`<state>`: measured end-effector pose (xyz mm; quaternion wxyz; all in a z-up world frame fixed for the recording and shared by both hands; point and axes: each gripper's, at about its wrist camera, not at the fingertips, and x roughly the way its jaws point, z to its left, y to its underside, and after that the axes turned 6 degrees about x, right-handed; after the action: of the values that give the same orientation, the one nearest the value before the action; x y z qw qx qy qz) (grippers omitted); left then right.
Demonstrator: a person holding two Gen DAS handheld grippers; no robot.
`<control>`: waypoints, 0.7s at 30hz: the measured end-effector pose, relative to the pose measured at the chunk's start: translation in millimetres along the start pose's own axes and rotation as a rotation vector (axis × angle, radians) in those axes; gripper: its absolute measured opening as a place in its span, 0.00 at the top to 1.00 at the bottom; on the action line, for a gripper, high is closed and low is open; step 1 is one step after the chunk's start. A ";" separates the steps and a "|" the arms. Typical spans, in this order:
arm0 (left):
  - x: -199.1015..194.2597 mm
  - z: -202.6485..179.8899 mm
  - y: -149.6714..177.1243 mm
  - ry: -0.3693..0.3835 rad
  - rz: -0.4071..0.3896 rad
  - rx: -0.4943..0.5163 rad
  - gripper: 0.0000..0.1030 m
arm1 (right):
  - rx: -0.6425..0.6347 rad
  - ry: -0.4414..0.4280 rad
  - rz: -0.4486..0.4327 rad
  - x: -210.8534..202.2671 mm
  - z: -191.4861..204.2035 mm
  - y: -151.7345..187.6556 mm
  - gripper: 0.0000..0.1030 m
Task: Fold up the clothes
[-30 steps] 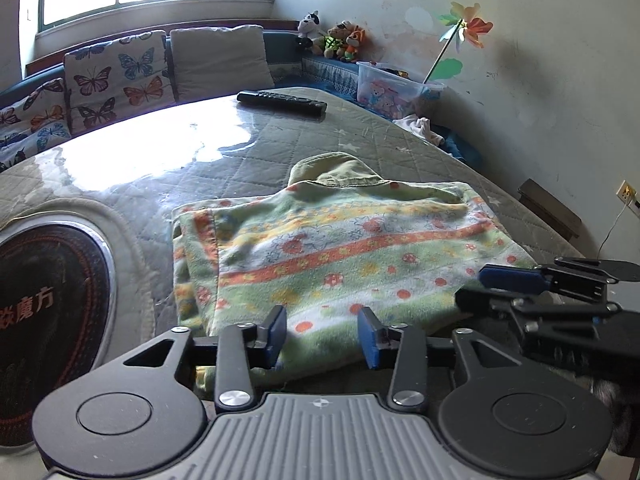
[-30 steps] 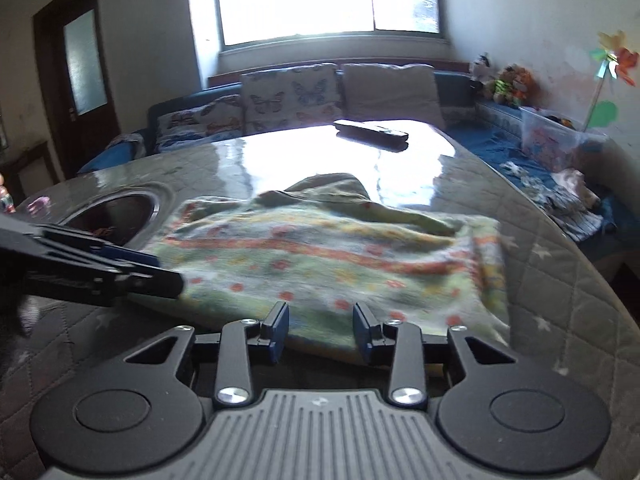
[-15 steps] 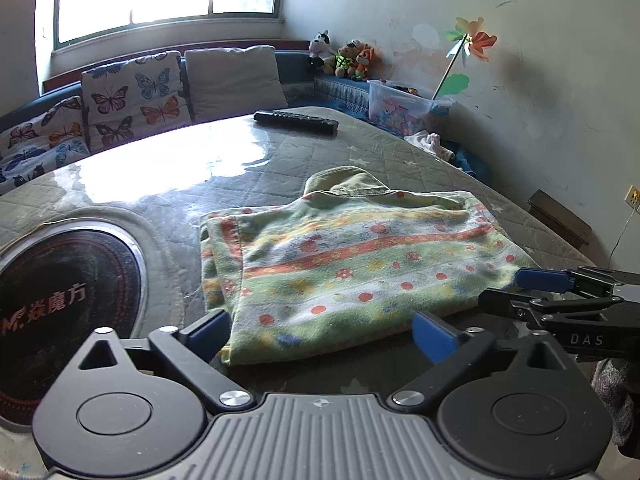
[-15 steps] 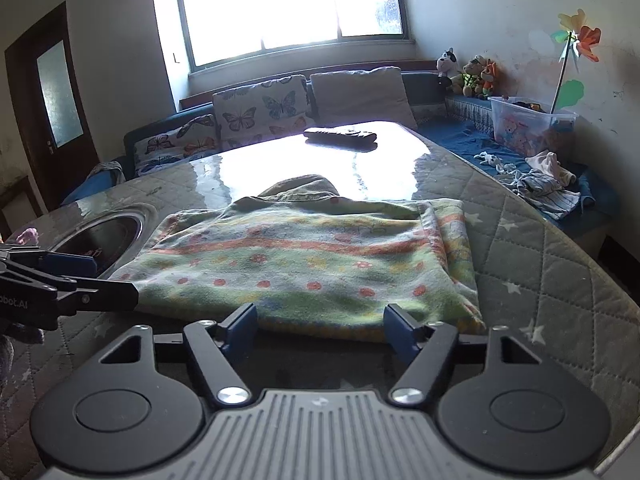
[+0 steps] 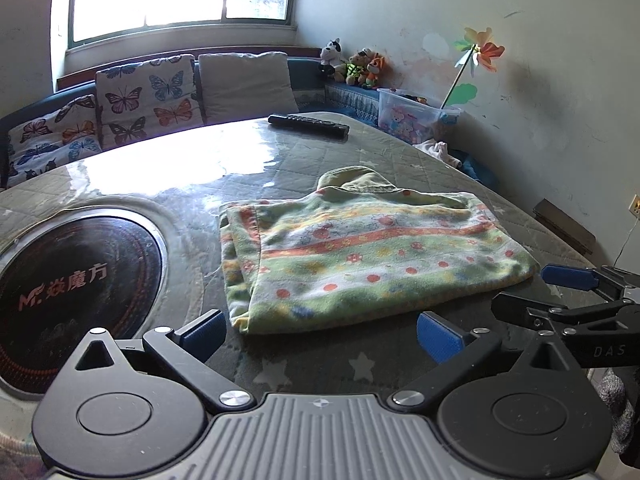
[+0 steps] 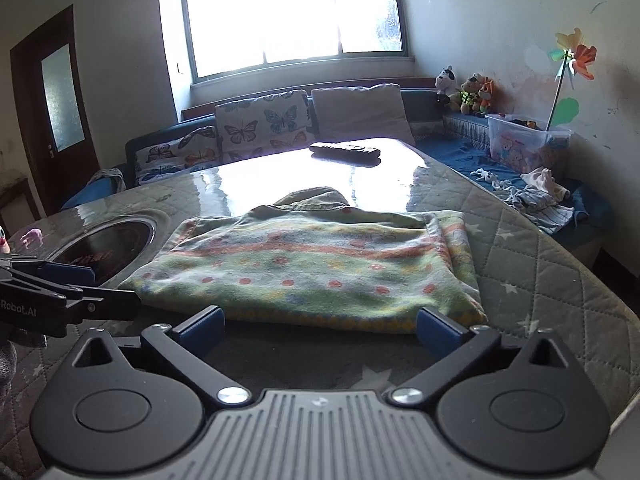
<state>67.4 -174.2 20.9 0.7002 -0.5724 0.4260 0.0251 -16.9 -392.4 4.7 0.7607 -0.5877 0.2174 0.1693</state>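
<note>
A folded green garment [image 5: 372, 260] with orange stripes, red dots and a green collar at its far edge lies flat on the quilted table cover [image 5: 360, 160]. My left gripper [image 5: 320, 334] stands open just short of the garment's near left edge, with nothing between its blue pads. In the right wrist view the same garment [image 6: 312, 264] lies ahead of my right gripper [image 6: 320, 326], whose jaws are opening wide and hold nothing. Each gripper shows in the other's view: the right gripper [image 5: 536, 292] beside the garment's near right corner, the left gripper [image 6: 100, 288] beside its near left corner.
A round black cooker plate [image 5: 68, 292] is set into the table left of the garment. A black remote [image 5: 308, 126] lies at the far edge. Beyond are a sofa with butterfly cushions [image 5: 148, 104] and a clear plastic box [image 5: 412, 120] near the right wall.
Both grippers let go of the garment's near edge, opened wide and drew back toward me. The garment now lies flat and folded on the table.
</note>
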 end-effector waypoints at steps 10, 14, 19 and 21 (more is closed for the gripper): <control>-12.8 -0.7 10.4 -0.023 -0.003 0.000 0.00 | 0.014 -0.009 -0.001 -7.5 13.3 5.8 0.00; -16.3 -3.0 15.2 -0.022 0.003 0.008 0.00 | 0.021 0.006 0.002 -11.9 16.5 10.6 0.00; -20.2 -6.0 21.1 -0.029 0.009 0.017 0.00 | 0.040 0.031 0.003 -17.4 18.8 16.5 0.00; -21.8 -6.7 23.6 -0.034 0.011 0.019 0.00 | 0.045 0.040 0.007 -18.8 20.9 19.3 0.00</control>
<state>37.4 -161.8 16.2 0.7127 -0.5628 0.4174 0.0345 -40.0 -367.4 3.3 0.7685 -0.5731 0.2383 0.1553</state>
